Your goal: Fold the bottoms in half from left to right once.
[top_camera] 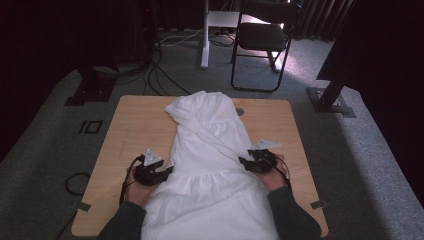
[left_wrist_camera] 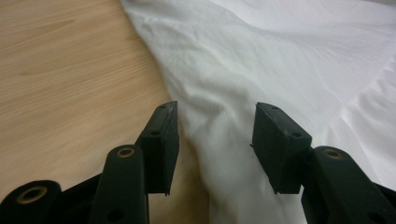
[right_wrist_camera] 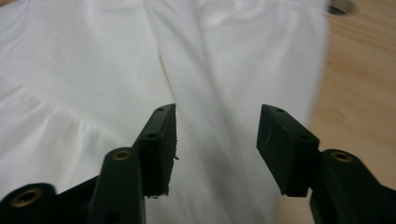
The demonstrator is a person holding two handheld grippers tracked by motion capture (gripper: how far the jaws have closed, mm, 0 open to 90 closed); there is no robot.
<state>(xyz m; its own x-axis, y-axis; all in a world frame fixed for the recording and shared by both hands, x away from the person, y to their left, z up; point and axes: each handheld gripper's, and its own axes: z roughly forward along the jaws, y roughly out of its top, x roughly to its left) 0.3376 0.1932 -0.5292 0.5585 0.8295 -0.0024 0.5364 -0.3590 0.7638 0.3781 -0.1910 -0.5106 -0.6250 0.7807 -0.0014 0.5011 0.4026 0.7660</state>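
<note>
Both spread grippers, left gripper (top_camera: 167, 170) and right gripper (top_camera: 243, 161), flank the white garment's (top_camera: 210, 150) edges on the table (top_camera: 135, 120).

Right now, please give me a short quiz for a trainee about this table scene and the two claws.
1. True or false: the left claw is shut on the white garment.
2. What lies on the wooden table between the two hands?
A) a white garment
B) a blue towel
C) a cardboard box
3. On which side edge of the garment, as seen in the high view, does the right claw stand?

Key:
1. False: its jaws stand apart, with the cloth's edge below the gap.
2. A.
3. At its right edge, with jaws open.
</note>
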